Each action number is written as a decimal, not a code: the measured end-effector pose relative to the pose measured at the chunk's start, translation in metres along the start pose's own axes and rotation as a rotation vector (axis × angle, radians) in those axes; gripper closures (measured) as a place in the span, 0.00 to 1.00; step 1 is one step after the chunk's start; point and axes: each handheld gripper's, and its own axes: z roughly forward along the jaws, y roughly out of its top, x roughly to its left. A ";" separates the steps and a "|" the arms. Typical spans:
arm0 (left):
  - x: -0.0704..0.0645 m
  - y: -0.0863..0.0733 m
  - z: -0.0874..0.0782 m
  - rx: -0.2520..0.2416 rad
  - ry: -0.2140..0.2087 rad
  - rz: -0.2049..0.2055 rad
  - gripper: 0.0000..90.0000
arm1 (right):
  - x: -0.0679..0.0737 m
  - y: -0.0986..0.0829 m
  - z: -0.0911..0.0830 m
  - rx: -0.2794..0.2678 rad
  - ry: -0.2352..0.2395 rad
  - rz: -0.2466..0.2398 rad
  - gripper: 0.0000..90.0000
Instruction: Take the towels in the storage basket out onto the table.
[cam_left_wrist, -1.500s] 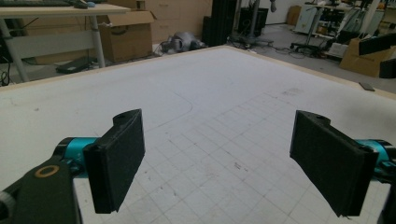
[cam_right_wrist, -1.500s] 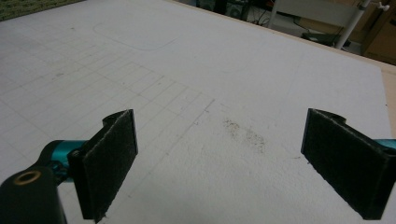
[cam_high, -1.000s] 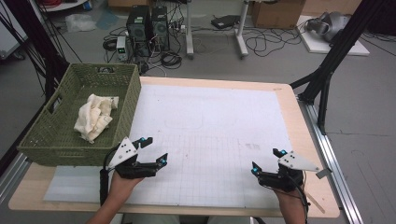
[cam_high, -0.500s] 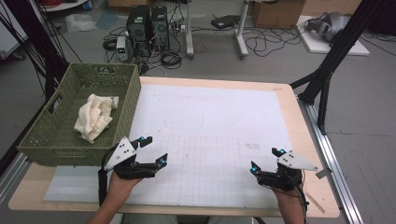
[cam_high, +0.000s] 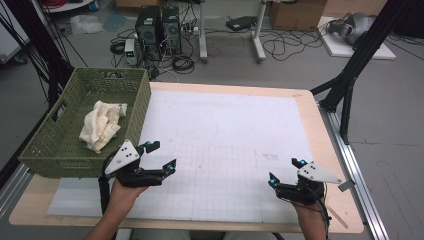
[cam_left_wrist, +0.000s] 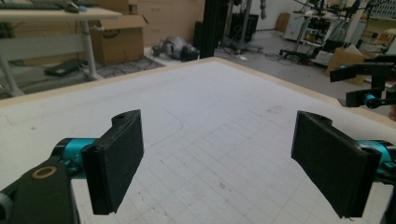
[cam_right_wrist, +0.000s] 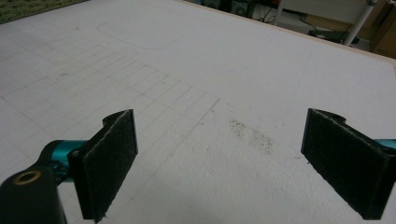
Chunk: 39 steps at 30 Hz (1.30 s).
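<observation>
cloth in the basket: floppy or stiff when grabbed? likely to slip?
Likely floppy: the cloth lies crumpled in soft folds in the basket, so it should drape and trail when lifted. Probably light. Slipping seems unlikely; folds give the jaws purchase, though one pinch may lift only a layer.

table (cam_high: 325, 150) wooden | white gridded sheet (cam_high: 225, 145) on it | green basket (cam_high: 60, 150) at left edge

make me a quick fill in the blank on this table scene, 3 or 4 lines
1. The cream cloth lies inside the green ____.
2. The left gripper has its jaws ____, with nothing between them.
3. The right gripper hovers over the white ____ that covers the table.
4. The basket stands on the person's ____ side of the table.

Missing words: basket; open; sheet; left
</observation>
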 end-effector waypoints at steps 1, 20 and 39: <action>0.002 0.005 -0.003 -0.005 0.011 0.003 0.19 | 0.000 0.000 -0.001 0.001 0.000 0.006 0.11; 0.063 0.064 -0.049 -0.073 0.107 0.010 0.19 | 0.002 0.000 0.000 -0.001 -0.001 0.003 0.11; 0.170 0.074 -0.067 0.052 0.308 -0.070 0.20 | 0.004 0.000 0.004 0.013 0.003 -0.009 0.11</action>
